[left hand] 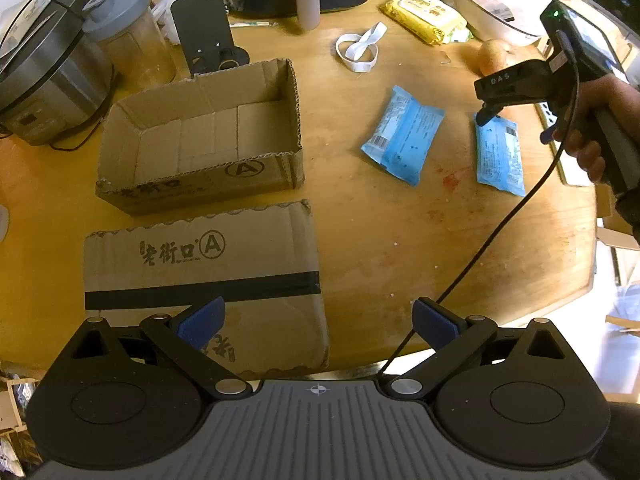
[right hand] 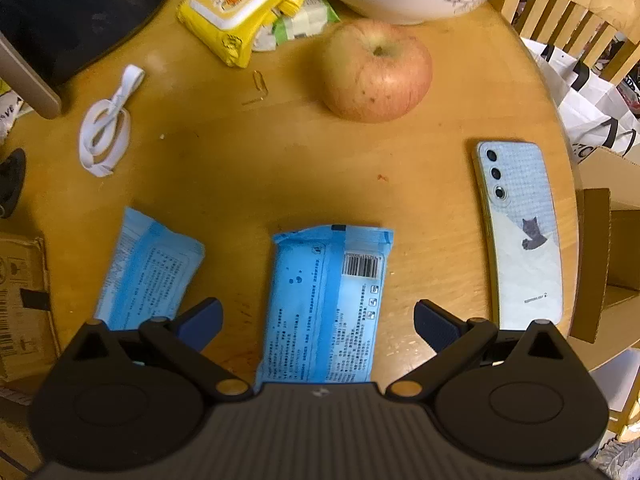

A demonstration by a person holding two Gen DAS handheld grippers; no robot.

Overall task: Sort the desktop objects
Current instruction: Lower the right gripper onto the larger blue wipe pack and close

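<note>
Jaws of the right gripper (right hand: 318, 322) stood released over a blue wipes packet (right hand: 326, 304) at lower centre; the left gripper (left hand: 318, 322) gaped above a flattened cardboard box (left hand: 204, 280), lower left.

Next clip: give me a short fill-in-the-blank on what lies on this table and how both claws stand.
1. The open-topped cardboard box holds ____ objects.
2. The right claw is open above a ____ plastic packet.
3. The pale phone with a cat picture lies with its ____ facing up.
4. Beside the white ceramic bowl sits a whole ____.

Missing words: no; blue; back; apple
</note>
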